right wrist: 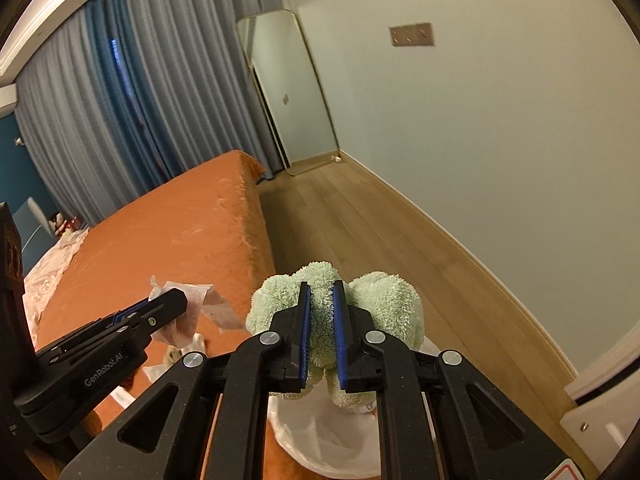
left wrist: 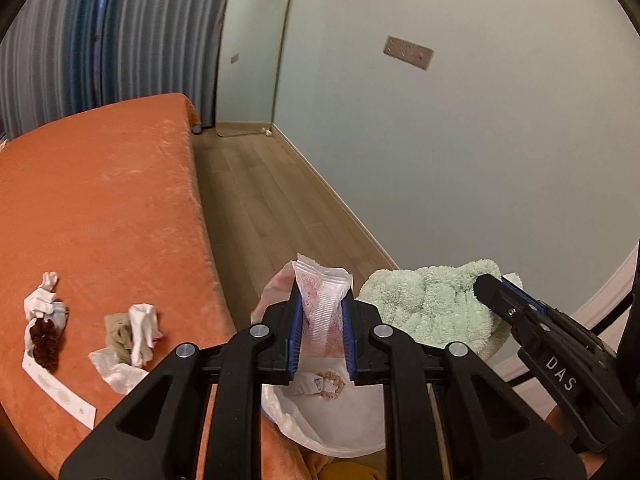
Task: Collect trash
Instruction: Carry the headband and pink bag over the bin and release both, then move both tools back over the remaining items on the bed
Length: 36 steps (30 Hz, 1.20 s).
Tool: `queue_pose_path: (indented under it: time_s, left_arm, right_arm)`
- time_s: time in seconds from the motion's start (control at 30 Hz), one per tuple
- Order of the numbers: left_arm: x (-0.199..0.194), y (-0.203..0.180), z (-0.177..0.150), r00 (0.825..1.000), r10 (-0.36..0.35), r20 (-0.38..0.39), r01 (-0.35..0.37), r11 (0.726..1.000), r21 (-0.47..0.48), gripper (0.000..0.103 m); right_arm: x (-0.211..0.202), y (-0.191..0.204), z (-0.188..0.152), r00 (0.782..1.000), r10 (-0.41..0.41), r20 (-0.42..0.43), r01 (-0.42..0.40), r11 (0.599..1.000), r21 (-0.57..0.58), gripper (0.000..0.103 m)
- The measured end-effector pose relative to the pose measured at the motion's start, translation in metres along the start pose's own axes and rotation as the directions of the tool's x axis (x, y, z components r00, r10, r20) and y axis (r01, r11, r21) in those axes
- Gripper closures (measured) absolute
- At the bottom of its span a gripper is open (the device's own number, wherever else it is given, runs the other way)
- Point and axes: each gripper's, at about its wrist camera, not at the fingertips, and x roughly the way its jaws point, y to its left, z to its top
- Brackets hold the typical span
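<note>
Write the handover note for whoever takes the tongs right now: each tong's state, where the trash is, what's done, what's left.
Left tongs: shut on a white wrapper, held above the white bag.
Right tongs: shut on a fluffy green cloth, also above the bag.
Bag: open below both tongs, at the edge of the orange bed; a small white scrap and a beaded ring already lie inside.
Done: some items are in the bag; two more are gripped.
Left: drop both; then collect from the bed the crumpled pile, the dark red piece with white tissue and the paper strip.
</note>
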Motion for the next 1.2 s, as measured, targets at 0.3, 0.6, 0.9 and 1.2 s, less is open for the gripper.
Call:
queue_pose_path:
  time_s: [0.3, 0.6, 0.9, 1.2]
  left_arm:
    - [0.041, -0.021, -0.019, 0.996, -0.018, -0.082, 0.021, 0.999, 0.035, 0.084]
    - [0.055, -0.016, -0.034, 0.994, 0.057, -0.094, -0.053, 0.998, 0.041, 0.055]
    - [0.041, 0.007, -0.039, 0.992, 0.102, -0.073, -0.103, 0.995, -0.01, 0.043]
    - [0.01, 0.05, -0.05, 0.984, 0.172, -0.039, -0.175, 0.981, -0.08, 0.034]
  right_arm:
    - [0.033, -0.038, -0.027, 0.995, -0.052, -0.083, 0.055, 0.998, 0.041, 0.092]
    - [0.056, -0.034, -0.039, 0.99, -0.087, -0.114, 0.085, 0.996, -0.021, 0.084]
    - [0.049, -0.012, -0.04, 0.992, -0.104, -0.07, 0.099, 0.992, -0.076, 0.056]
    - [0.043, 0.034, -0.044, 0.996, -0.062, -0.067, 0.053, 0.99, -0.129, 0.045]
